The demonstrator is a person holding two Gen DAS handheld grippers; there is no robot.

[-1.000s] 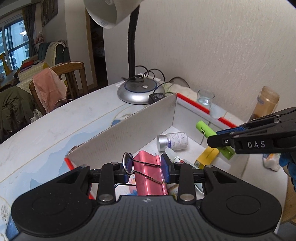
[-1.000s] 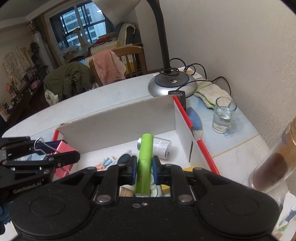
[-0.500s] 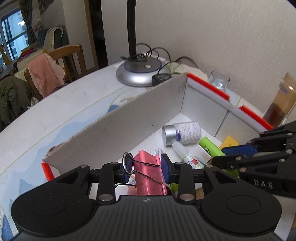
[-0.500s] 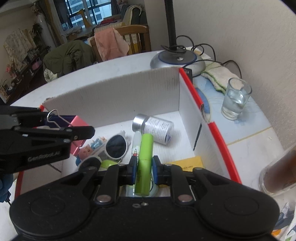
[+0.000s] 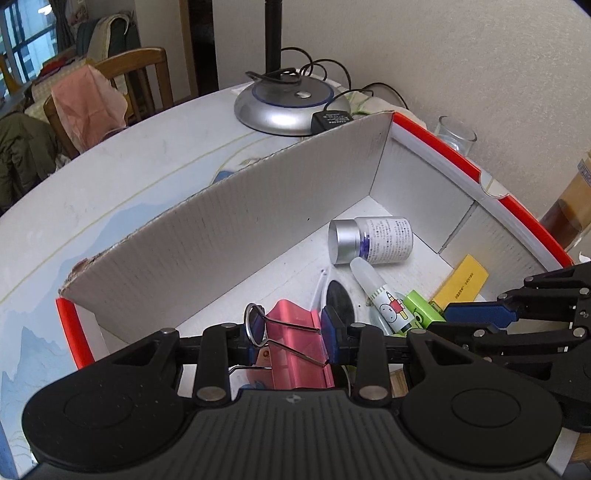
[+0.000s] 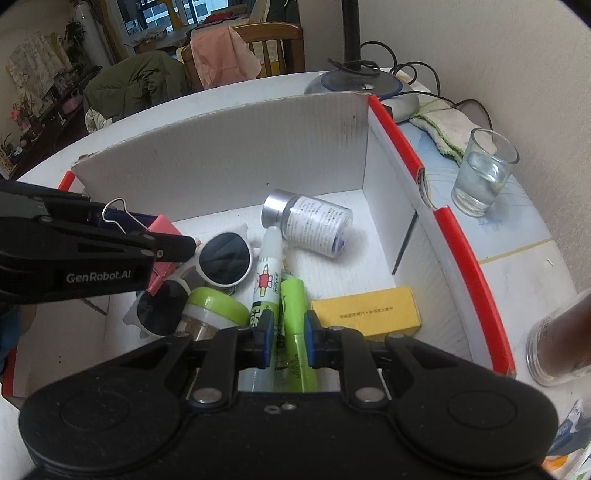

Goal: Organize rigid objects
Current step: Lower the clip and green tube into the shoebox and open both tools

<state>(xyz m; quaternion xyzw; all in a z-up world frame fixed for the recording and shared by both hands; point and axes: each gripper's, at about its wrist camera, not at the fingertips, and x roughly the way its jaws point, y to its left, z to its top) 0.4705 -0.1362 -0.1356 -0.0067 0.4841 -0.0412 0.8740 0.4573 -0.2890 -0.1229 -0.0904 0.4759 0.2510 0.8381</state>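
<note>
- Our left gripper (image 5: 291, 338) is clamped on the pink clip (image 5: 295, 347), low over the box (image 5: 229, 236) for dropping.
- Our right gripper (image 6: 290, 341) pinches the green marker (image 6: 293, 314), tilted down into it.

A lived-in home, this one: a wooden dining chair (image 6: 271, 44) draped with pink cloth (image 6: 221, 55), a jacket (image 6: 136, 85) slung nearby, apartment windows (image 6: 173, 13) behind, a desk lamp base (image 5: 291, 105) and water glass (image 6: 484, 173) on the surface (image 5: 110, 177).

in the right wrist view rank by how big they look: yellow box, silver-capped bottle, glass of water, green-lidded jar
1. yellow box
2. silver-capped bottle
3. glass of water and green-lidded jar: look alike, and the jar is nearer and partly hidden, so unranked.
</note>
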